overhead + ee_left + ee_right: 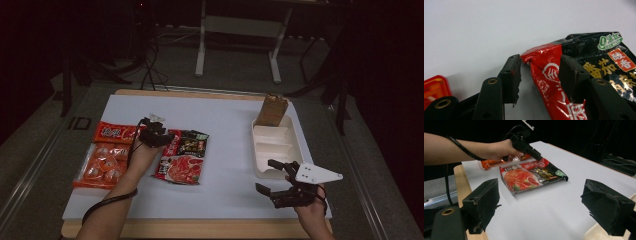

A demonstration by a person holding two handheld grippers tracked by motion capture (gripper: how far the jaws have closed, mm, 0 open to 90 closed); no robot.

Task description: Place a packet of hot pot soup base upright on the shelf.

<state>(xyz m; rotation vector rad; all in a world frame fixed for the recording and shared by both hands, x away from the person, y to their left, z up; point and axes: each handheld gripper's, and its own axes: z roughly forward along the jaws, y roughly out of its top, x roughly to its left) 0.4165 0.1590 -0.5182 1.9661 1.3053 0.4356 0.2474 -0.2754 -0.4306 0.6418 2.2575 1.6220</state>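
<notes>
My right claw (270, 183) waits with jaws wide apart near the bench's front right corner, while my left claw (540, 72) straddles the red-and-black sauce packet (182, 156) at mid-bench, jaws apart, so next I pinch its corner, clear of the orange snack packs (102, 162) and white tray (276, 144).

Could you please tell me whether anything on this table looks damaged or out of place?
The black pads on the left gripper look torn, with ragged edges. The red-and-black sauce packet between its jaws is creased at its corner. Nothing looks spilled.
</notes>
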